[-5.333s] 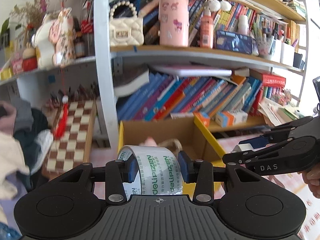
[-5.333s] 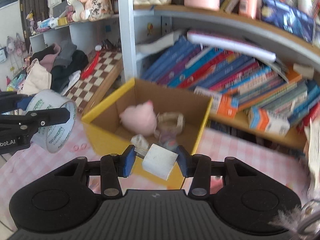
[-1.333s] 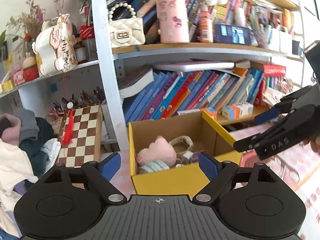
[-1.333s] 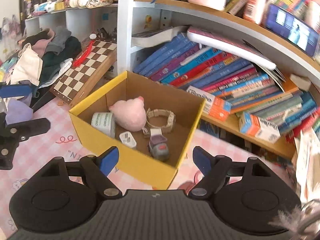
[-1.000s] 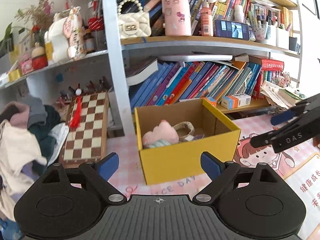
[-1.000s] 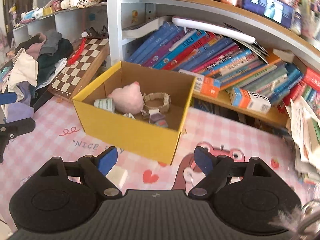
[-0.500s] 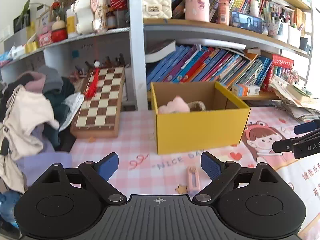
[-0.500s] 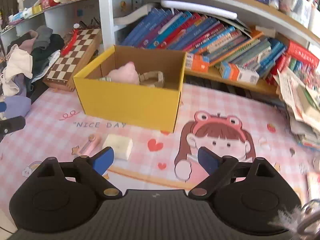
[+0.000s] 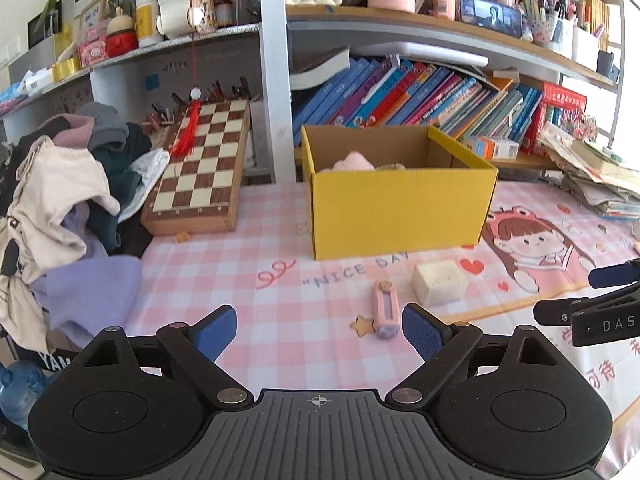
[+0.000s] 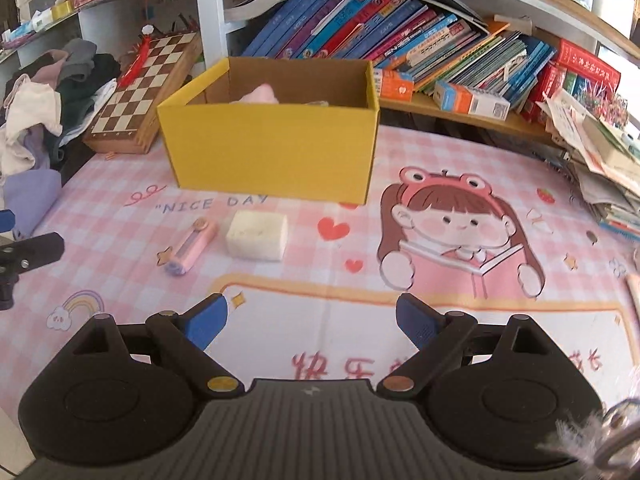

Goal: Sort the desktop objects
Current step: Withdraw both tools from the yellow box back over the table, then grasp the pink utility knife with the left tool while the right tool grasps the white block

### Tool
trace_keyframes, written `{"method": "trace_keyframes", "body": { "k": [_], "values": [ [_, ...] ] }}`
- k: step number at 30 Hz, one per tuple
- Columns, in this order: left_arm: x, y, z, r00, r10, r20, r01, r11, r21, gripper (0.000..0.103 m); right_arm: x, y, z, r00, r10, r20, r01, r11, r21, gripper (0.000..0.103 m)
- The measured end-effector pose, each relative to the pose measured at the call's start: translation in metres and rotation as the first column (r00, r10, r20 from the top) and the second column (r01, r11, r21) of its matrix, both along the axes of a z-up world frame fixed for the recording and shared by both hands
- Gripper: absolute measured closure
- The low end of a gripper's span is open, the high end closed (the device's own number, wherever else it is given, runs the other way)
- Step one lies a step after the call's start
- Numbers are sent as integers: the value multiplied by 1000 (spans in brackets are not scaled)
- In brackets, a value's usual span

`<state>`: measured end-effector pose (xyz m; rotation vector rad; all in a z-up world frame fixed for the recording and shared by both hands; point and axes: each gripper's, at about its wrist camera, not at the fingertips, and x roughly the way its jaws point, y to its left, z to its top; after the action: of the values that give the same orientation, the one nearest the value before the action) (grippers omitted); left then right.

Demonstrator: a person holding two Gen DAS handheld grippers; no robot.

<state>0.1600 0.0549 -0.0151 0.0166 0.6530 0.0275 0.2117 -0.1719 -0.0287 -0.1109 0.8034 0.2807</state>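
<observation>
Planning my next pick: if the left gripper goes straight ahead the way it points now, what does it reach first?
Probably the pink utility knife, lying on the mat just ahead between the open fingers of the left gripper. The white eraser block sits slightly right; the yellow box is beyond. Depth is uncertain.

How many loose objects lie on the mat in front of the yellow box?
2: a white block and a pink cutter beside it, both before the box. Others may lie outside the views.

Yellow box behind sponge
</observation>
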Motion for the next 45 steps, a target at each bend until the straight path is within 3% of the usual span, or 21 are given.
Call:
{"method": "trace_keyframes", "body": {
  "k": [17,39,45],
  "values": [
    [-11,-13,-22,998,26,-53,-26,1000,-3,11,-16,8,-17,999,10,-31,-10,1000,-3,11],
    [0,-33,-35,992,69,-102,-69,998,6,11,1,4,-26,994,106,-29,-106,994,-11,12],
    [4,-44,-38,993,82,-90,-79,996,42,11,11,0,-28,990,134,-33,-135,991,-8,13]
  ]
}}
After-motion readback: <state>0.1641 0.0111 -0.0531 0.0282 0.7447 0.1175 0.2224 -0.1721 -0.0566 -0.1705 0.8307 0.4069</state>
